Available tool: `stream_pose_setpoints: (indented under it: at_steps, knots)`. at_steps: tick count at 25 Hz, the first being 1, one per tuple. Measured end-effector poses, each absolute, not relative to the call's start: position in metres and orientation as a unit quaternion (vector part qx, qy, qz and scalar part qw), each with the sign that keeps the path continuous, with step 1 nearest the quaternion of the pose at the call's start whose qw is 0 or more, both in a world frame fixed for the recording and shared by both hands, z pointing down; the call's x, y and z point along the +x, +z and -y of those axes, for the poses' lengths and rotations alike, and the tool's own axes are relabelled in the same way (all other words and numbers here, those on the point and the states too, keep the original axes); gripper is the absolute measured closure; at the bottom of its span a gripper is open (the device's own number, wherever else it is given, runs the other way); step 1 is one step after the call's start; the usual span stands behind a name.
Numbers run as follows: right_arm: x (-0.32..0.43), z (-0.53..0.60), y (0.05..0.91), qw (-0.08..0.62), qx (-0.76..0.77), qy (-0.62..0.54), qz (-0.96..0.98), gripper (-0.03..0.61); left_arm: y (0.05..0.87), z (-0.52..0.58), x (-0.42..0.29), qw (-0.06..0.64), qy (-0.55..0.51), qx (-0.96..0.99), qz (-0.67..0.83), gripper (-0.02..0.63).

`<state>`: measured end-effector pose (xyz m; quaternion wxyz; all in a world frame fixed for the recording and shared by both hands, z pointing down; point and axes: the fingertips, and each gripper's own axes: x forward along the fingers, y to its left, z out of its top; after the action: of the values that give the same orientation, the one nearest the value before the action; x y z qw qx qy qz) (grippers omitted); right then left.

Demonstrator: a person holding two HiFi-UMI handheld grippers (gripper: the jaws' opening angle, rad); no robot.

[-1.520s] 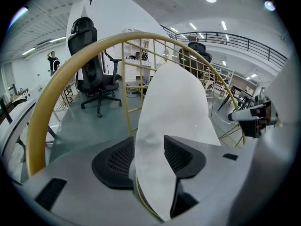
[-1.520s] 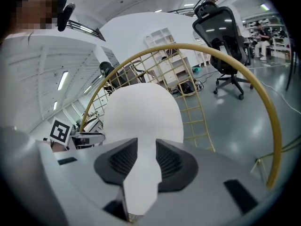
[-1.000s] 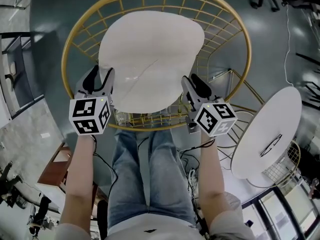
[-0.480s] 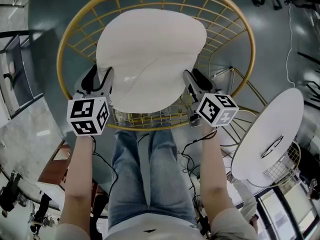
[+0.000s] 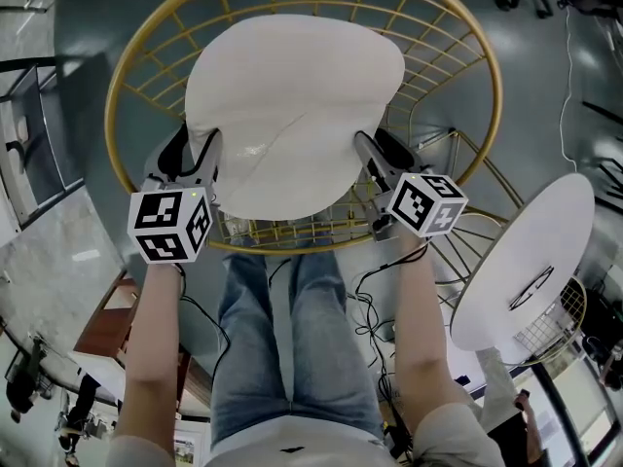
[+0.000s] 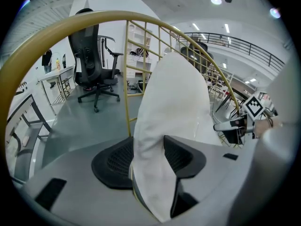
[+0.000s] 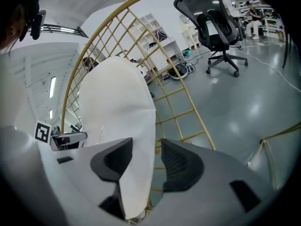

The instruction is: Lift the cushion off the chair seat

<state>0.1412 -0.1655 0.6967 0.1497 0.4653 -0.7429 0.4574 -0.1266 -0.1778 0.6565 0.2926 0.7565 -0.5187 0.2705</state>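
Note:
A white cushion [image 5: 292, 105] lies in the round gold wire chair [image 5: 292, 248]. My left gripper [image 5: 190, 151] is at the cushion's left edge. In the left gripper view both pads press the folded edge of the cushion [image 6: 174, 107], so this gripper [image 6: 148, 159] is shut on it. My right gripper [image 5: 376, 154] is at the right edge. Its jaws have just been opening. In the right gripper view the cushion's edge [image 7: 117, 112] hangs between the jaws of this gripper [image 7: 143, 161], against the left pad, with a gap to the right pad.
A white round tabletop [image 5: 526, 270] on a wire base stands to the right of the chair. Cables [image 5: 375, 300] trail on the floor by the person's jeans [image 5: 292, 339]. Black office chairs [image 6: 91, 60] [image 7: 216, 32] stand further off on the grey floor.
My right gripper has shifted a little up and right in the picture, along the cushion's right edge. The left gripper has stayed put on the left edge.

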Motion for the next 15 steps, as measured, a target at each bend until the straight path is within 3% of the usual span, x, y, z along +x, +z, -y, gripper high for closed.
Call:
stream_pose_setpoints:
  at_steps: [15]
  knots:
    - [0.122,0.169,0.705,0.148,0.407,0.482,0.762,0.38,0.656,0.178,-0.127,0.297,0.263,0.756,0.521,0.412]
